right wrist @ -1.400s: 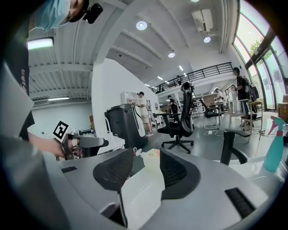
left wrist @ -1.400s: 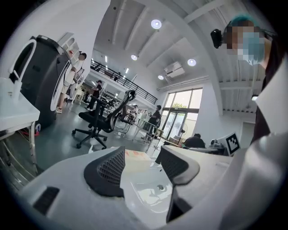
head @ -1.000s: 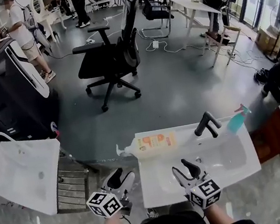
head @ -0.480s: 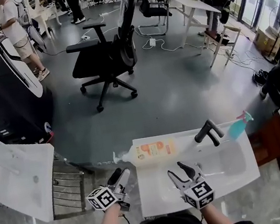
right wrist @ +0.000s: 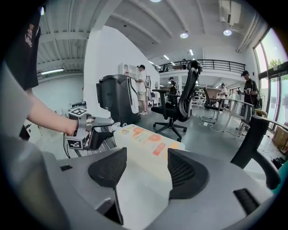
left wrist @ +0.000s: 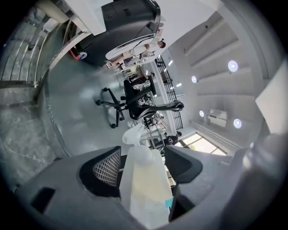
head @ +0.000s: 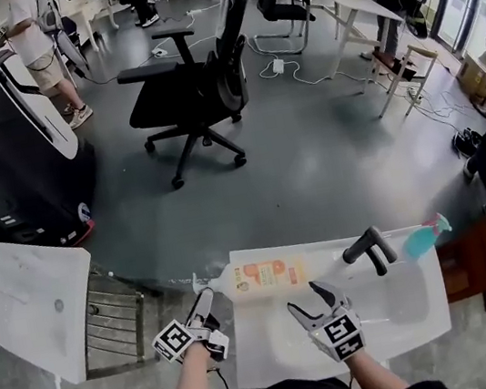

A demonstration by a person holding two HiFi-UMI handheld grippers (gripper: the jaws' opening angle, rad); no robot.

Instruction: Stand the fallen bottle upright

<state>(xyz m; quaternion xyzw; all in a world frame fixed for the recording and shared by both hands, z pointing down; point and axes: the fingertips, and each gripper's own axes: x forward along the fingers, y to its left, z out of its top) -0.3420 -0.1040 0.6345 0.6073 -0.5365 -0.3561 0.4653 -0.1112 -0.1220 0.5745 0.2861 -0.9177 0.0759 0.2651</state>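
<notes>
bottle (head: 261,275) lying flat on far rim of sink (head: 253,363), lower middle of frame
left tongs (left wrist: 143,157) just opened wide, bottle sits loose between them; right tongs (head: 309,301) just opened too, gripping nothing, bottle just ahead.

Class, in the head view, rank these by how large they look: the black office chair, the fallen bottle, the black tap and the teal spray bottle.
1. Office chair
2. Fallen bottle
3. Tap and spray bottle: too alike to rank.
</notes>
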